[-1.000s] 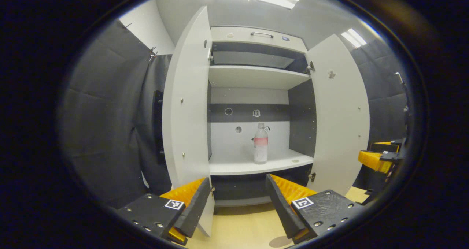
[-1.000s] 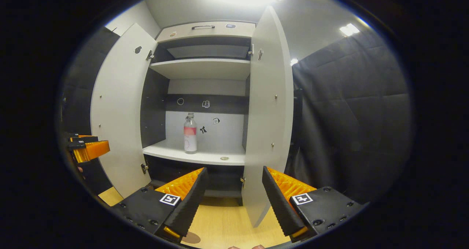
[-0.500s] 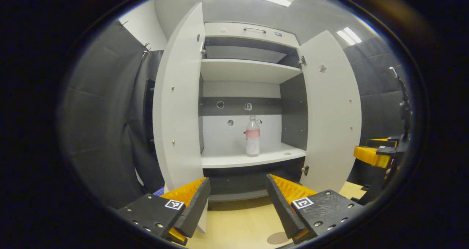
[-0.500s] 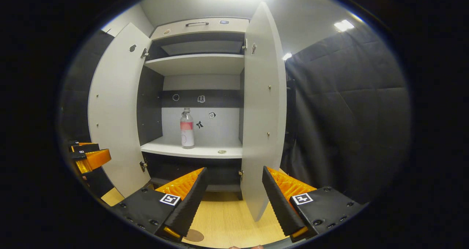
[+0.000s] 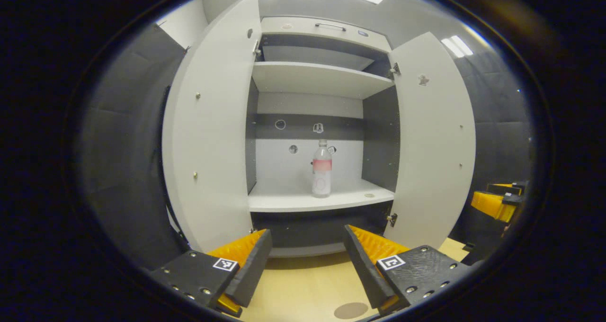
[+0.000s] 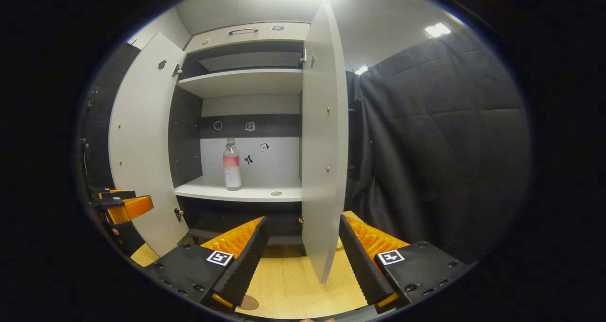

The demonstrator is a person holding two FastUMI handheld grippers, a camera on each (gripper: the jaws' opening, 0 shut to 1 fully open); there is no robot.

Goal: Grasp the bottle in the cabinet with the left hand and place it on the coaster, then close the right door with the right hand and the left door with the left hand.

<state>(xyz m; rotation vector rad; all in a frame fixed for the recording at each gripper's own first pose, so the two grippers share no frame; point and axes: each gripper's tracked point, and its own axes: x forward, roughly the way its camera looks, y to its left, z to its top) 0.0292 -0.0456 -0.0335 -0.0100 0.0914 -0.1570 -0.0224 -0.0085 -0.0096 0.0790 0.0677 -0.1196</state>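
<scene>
While both cabinet doors stand wide open, my left gripper hangs in front of the cabinet, fingers spread apart and holding nothing. Bottle upright on the lower shelf, near the back wall, well apart from my fingers. Coaster flat on the wooden table, just below the left gripper. Right gripper also spread, empty, with the right door edge-on between its fingers. Left door swung out.

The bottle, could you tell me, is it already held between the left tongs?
No, the bottle stands upright on the cabinet shelf, far beyond the open left tongs.
</scene>
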